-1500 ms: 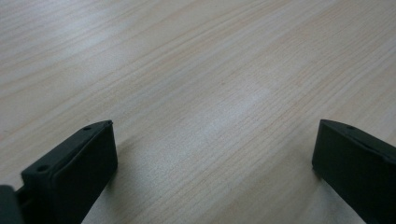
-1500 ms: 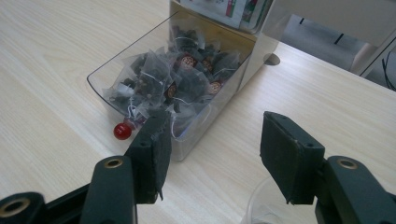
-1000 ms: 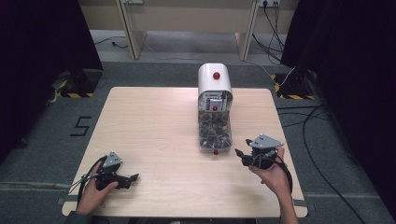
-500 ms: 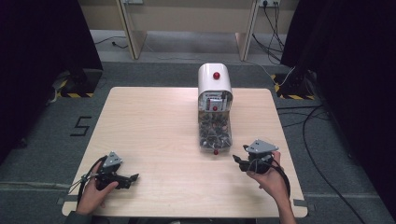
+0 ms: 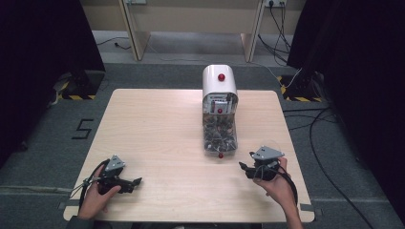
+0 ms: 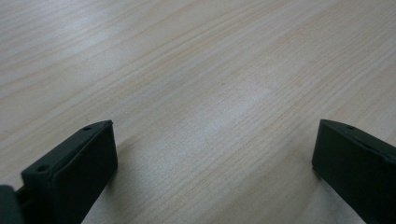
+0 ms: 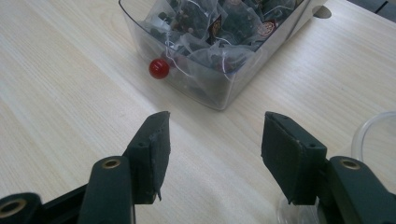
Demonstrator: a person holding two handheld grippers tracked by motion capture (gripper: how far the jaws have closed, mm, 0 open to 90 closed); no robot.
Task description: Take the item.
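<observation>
The right gripper is spread, a clear bin of tea bags just ahead. The left gripper is spread wide over bare table.

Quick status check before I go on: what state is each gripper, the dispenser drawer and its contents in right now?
Left gripper: open, empty, low over bare table.
Right gripper: open, empty, fingers aimed at the drawer.
Dispenser: upright at the table's far middle.
Clear drawer: pulled out, open on top, red knob at its front.
Tea bags: piled inside the drawer.
Clear round item: beside the right gripper, cannot tell what.
</observation>
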